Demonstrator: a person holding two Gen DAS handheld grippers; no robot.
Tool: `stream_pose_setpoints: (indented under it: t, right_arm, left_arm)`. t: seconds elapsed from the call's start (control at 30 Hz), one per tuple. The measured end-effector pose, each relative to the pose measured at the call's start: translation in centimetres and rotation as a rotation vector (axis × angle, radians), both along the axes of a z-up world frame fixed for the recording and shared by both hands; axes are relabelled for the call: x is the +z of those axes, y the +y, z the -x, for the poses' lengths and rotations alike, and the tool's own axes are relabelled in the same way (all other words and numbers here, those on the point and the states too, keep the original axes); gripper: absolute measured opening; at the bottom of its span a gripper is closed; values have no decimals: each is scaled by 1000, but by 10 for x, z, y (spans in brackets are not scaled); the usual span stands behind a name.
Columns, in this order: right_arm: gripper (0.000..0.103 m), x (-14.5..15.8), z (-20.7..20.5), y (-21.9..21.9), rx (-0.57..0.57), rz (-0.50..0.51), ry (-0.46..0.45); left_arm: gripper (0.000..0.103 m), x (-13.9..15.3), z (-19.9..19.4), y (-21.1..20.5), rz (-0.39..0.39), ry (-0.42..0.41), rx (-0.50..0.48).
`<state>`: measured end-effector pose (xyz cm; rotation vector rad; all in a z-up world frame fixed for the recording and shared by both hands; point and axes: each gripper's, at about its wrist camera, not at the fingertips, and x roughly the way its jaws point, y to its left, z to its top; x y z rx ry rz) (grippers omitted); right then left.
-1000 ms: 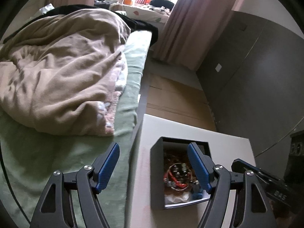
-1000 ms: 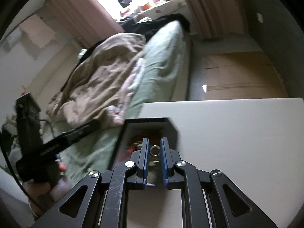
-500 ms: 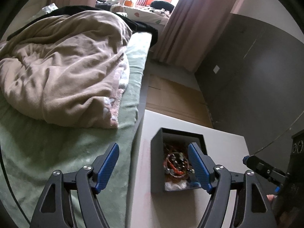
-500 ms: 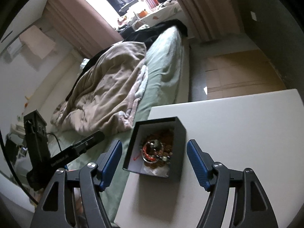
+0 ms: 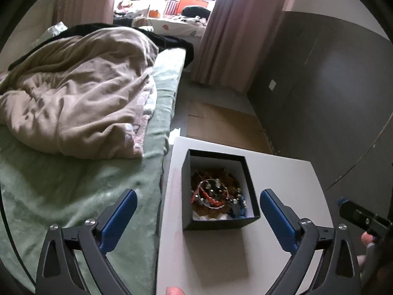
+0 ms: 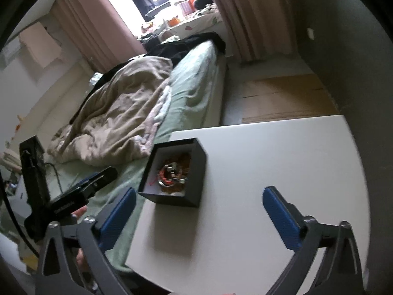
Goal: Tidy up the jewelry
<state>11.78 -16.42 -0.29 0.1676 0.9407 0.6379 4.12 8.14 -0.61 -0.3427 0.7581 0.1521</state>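
Observation:
A black open box (image 5: 211, 221) stands on the white table (image 5: 221, 258) near its left edge. Inside lies a tangle of jewelry (image 5: 211, 194): beaded bracelets, a red cord, metal rings. My left gripper (image 5: 198, 196) hovers above and short of the box, its jaws opening wide and gripping nothing. In the right wrist view the same box (image 6: 196, 172) and jewelry (image 6: 172, 172) sit ahead and to the left. My right gripper (image 6: 199, 193) hangs over the table, its jaws also opening with nothing between the pads.
A bed with a green sheet (image 5: 73, 196) and a crumpled beige blanket (image 5: 73, 98) runs along the table's left side. Flat cardboard (image 5: 221, 123) lies on the floor beyond. A dark wardrobe (image 5: 319, 86) stands on the right. A person's fingertip (image 5: 174, 291) shows at the bottom.
Both grippers drew back and up from the box. The right gripper, nearly shut on a small metal piece over the box a second ago, now stands wide. The left jaws widened too.

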Motion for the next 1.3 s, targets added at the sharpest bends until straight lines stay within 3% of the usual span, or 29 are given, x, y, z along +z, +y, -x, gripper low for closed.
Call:
stream_pose_setpoints:
  t: [0.17, 0.43, 0.57, 0.83, 1.3]
  right_arm:
    - [103, 8, 6, -17, -60, 60, -29]
    - [103, 24, 29, -27, -84, 161, -95]
    - [103, 33, 44, -36, -102, 122, -117]
    - [103, 28, 52, -54, -139, 142, -123]
    - [103, 20, 44, -79, -168, 161, -100]
  left_arm:
    - [103, 9, 12, -23, -79, -43, -45]
    - [103, 20, 24, -40, -101, -98, -57]
    - [103, 22, 21, -45, -114, -107, -65]
    - [103, 19, 24, -48, -109, -105, -54]
    - [103, 23, 26, -64, -192, -117, -89]
